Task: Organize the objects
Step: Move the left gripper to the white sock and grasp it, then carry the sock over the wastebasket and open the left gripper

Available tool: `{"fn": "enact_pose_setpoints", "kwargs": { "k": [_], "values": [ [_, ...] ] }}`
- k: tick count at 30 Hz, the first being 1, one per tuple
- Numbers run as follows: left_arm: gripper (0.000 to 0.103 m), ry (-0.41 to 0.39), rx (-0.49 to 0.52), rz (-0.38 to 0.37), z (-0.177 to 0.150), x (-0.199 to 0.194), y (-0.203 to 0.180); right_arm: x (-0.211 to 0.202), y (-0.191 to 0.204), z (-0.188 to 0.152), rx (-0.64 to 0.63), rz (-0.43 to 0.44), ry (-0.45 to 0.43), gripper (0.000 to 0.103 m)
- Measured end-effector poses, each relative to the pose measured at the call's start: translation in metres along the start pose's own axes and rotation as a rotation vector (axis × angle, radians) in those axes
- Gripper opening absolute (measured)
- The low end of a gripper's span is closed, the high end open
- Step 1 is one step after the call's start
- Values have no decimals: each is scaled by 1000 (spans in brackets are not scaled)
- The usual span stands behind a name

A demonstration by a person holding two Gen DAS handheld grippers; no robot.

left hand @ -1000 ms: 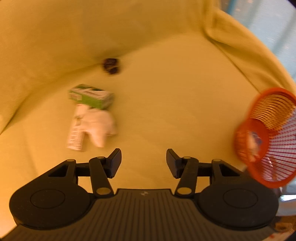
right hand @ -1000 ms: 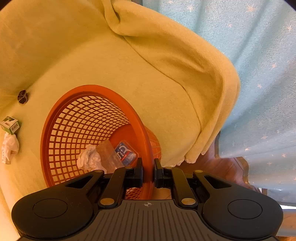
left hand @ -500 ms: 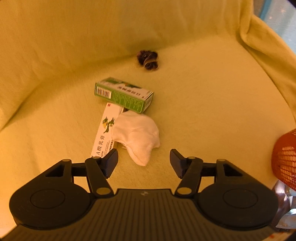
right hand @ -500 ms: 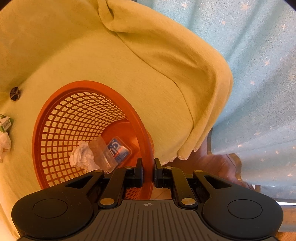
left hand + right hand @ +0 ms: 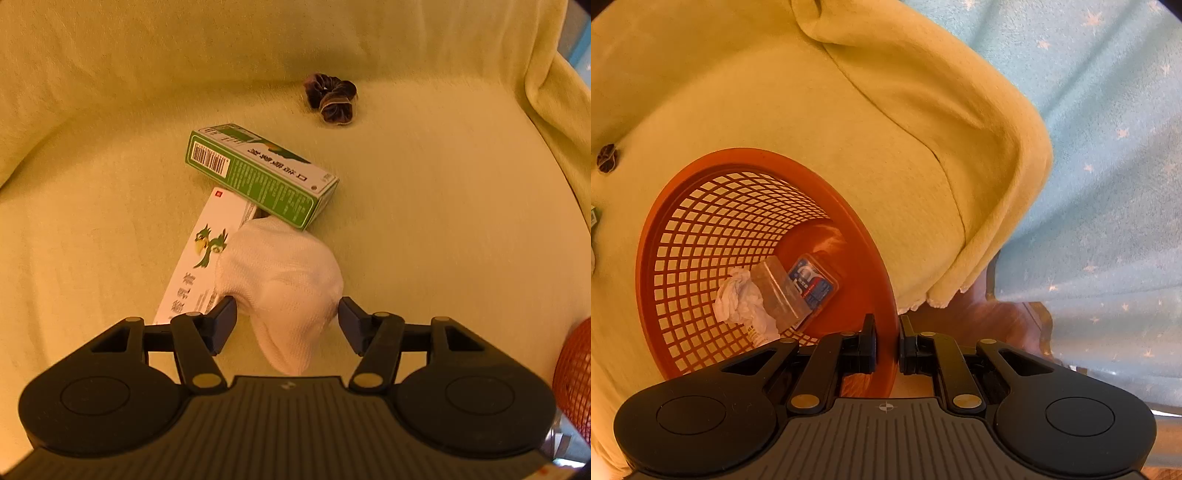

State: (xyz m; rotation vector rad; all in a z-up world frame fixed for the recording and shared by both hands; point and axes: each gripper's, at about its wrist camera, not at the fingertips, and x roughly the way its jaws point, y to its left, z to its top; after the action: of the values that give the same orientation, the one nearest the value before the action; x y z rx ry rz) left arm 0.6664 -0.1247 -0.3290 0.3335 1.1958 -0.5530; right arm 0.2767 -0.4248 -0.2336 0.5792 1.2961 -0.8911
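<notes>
A yellow-green fleece cover (image 5: 424, 206) drapes the whole seat, rising at the back and at the right armrest; bare cover lies open right of the clutter. Off the cover's hanging edge hangs a pale blue star-print curtain (image 5: 1108, 155).

The round orange plastic mesh basket (image 5: 701, 236) is tilted, its mouth facing the right wrist camera. The right gripper (image 5: 886, 343) pinches its rim, jaws narrow, one pad inside and one outside. Inside lie a crumpled white tissue (image 5: 742, 302) and a clear blister pack with a blue card (image 5: 809, 284).

The left gripper (image 5: 286, 321) points toward the seat back, jaws wide, straddling a white knitted sock (image 5: 280, 280) whose long axis runs toward the camera. The sock overlaps a white carton with green birds (image 5: 199, 258); a green and white carton (image 5: 266, 177) lies diagonally across that carton's far end. Apart, near the backrest, sits a dark brown scrunchie (image 5: 332, 99).
</notes>
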Motion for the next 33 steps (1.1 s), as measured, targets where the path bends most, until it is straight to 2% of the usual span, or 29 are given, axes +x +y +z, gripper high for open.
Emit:
{"fn": "enact_pose_setpoints", "kwargs": {
  "k": [1,3,7,13,17,25,30,33],
  "values": [
    [45,-2,4,8,1,2,-1,0,0,0,0,0,0,7],
    [34,-6,17,9,1,4,-4,0,0,-1,1,1,2,7],
    [22,-46,73,16,-6,-4,-11,1,0,-1,5,0,6,7],
    [20,-48,104,-1,-21,-33,-17,1,2,3,24,-6,8,7],
    [20,-34,99,-40,-32,-58,-28,1,2,3,30,0,8,7],
    [20,-68,167,-155,-62,-107,-87,4,-10,2,6,45,6,7],
    [20,-97,185,-203,-75,-127,-118,13,-33,6,135,120,50,7],
    [20,-104,178,-195,-79,-131,-123,20,-58,4,292,230,76,7]
  ]
}}
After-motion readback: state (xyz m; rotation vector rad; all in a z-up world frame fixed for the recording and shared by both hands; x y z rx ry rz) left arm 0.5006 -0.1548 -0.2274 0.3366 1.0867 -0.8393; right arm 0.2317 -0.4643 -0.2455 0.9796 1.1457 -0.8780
